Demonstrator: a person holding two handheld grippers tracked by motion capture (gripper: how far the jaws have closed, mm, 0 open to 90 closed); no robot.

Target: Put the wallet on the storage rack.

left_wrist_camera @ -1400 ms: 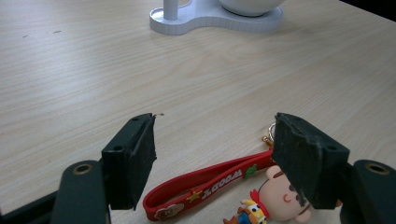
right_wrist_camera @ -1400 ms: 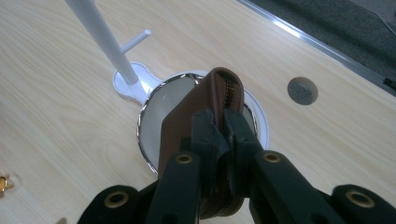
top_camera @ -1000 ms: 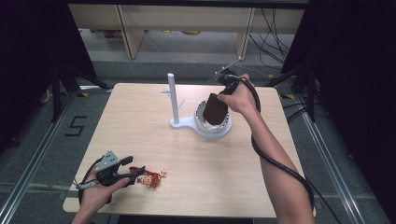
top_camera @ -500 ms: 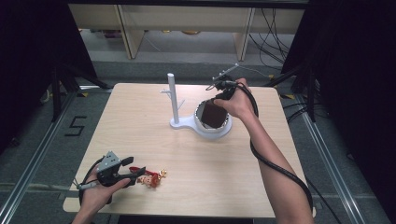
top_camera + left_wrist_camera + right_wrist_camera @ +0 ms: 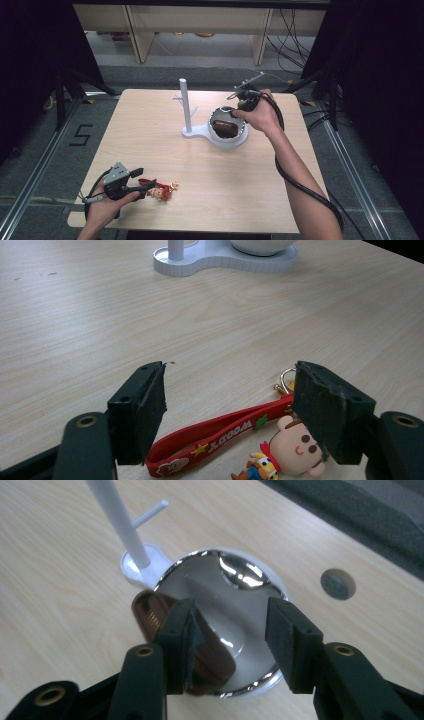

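A brown pouch (image 5: 225, 128) lies in the shiny metal bowl (image 5: 216, 138) on a white stand. My right gripper (image 5: 233, 110) hovers just over the bowl's far right rim. Its jaws have just been opening and now stand open (image 5: 230, 625); between them I see the bowl's mirrored inside (image 5: 235, 590), and the pouch (image 5: 147, 612) rests apart behind the left jaw. At the table's front left my left gripper (image 5: 148, 187) is open and low over a keychain (image 5: 162, 191). Its red strap (image 5: 220, 432) and small cowboy figure lie between the spread jaws (image 5: 230, 390), untouched by the pads.
The stand's white pole (image 5: 186, 102) with short pegs rises left of the bowl; its base (image 5: 220, 262) shows far ahead of the left gripper. A round grey plug (image 5: 338, 583) sits in the tabletop beyond the bowl. Bare wood lies between the two hands.
The right gripper held the brown pouch upright above the bowl; it lowered it, opened, and the pouch now lies flat inside the bowl. The left gripper stayed put.
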